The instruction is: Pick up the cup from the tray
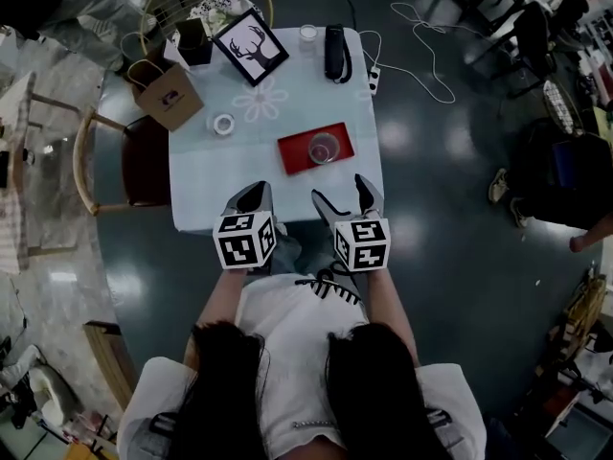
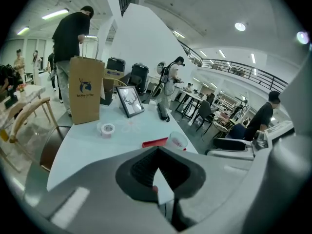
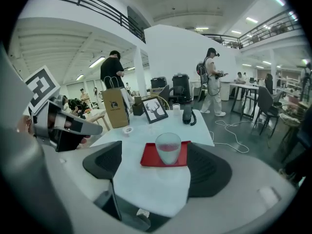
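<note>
At the near edge of the table (image 1: 201, 195), the left gripper (image 1: 251, 199) is sitting clenched on nothing, apparently keeping out of the way. Beside it, the right gripper (image 3: 156, 175) is standing released and wide, its jaws framing the cup (image 3: 168, 148) ahead, probably lining up for a grasp around its sides. The cup is standing upright on the red tray (image 3: 147, 160), not yet between the pads. Beyond are lying a tape roll (image 1: 223, 123), a paper bag (image 1: 170, 94) and a picture frame (image 1: 251, 46).
</note>
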`<state>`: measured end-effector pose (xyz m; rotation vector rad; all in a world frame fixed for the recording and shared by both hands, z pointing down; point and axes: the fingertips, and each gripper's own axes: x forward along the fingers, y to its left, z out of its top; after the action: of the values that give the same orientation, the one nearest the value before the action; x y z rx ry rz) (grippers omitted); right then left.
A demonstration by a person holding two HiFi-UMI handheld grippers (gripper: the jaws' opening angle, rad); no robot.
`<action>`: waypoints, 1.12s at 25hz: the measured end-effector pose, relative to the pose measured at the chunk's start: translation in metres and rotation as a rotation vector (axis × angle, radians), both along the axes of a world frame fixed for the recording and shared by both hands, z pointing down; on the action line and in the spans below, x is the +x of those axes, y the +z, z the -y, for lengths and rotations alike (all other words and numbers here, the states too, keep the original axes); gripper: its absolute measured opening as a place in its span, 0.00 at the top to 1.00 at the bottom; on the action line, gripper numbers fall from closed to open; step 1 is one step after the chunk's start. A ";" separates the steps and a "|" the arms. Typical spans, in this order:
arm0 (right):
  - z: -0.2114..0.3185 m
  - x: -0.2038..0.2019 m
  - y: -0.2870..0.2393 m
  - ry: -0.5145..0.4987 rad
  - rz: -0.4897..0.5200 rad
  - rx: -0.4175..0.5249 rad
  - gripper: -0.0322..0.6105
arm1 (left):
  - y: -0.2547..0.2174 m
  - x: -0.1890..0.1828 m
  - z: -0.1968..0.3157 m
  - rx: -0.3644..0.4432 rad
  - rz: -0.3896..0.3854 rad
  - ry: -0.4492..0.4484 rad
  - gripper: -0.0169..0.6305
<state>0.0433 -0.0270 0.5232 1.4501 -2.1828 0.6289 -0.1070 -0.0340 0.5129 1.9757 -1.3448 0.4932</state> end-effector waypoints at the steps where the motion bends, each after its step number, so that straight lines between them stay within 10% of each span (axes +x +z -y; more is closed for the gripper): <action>1: 0.000 -0.001 0.000 0.014 -0.004 0.003 0.26 | -0.001 -0.002 -0.001 -0.002 0.000 0.007 0.97; 28: 0.075 -0.009 0.074 -0.052 -0.073 -0.070 0.16 | 0.024 0.002 0.051 -0.110 0.095 -0.052 0.97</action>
<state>0.0340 -0.1021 0.5969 1.3553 -2.1145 0.6183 -0.1053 -0.0853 0.5371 1.8441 -1.3933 0.6293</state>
